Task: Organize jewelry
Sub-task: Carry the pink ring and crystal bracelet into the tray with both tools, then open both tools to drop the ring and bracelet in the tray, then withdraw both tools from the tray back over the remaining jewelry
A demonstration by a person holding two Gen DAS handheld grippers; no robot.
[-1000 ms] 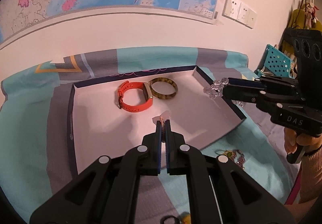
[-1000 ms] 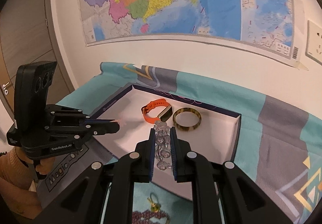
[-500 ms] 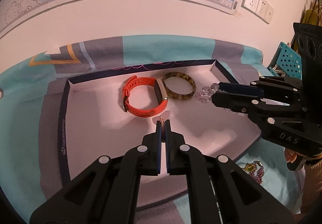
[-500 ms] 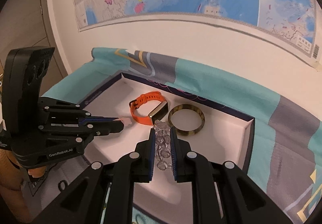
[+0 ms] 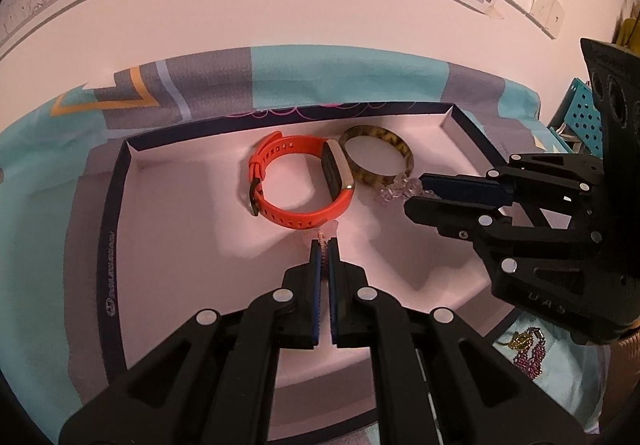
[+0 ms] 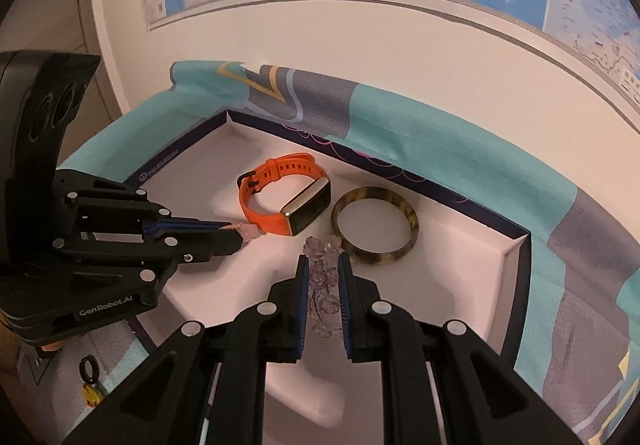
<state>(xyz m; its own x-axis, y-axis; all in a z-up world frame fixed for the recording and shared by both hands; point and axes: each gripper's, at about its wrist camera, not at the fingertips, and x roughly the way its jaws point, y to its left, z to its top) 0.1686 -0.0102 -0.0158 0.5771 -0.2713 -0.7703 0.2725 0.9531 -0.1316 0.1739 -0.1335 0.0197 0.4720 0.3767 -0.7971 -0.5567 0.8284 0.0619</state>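
The clear faceted-bead bracelet (image 6: pixel 323 297) is pinched between the narrowly parted jaws of the right gripper (image 6: pixel 322 263), its front beads sticking out past the fingertips and hanging just above the white floor of the shallow navy-rimmed tray (image 6: pixel 516 241). A second ago this gripper was higher and nearer the tray's front edge; it has come down and forward, so the beads now sit just short of the mottled brown-and-yellow bangle (image 6: pixel 376 227), which lies ahead of the tips and slightly right. The orange silicone fitness band with a gold-edged screen (image 6: pixel 286 199) lies ahead and to the left.

The left gripper (image 5: pixel 325 243) has sunk in the same way. Its jaws are pressed fully together on a thin pinkish chain with a small pale pink stone (image 5: pixel 322 233) that pokes out just beyond the tips, close to the near curve of the orange band.

Both pieces look low enough over bare tray floor to be let go, which I judge to be the next step. More jewellery, a pink beaded piece (image 5: pixel 528 353), waits on the teal patterned cloth (image 5: pixel 320 77) outside the tray.
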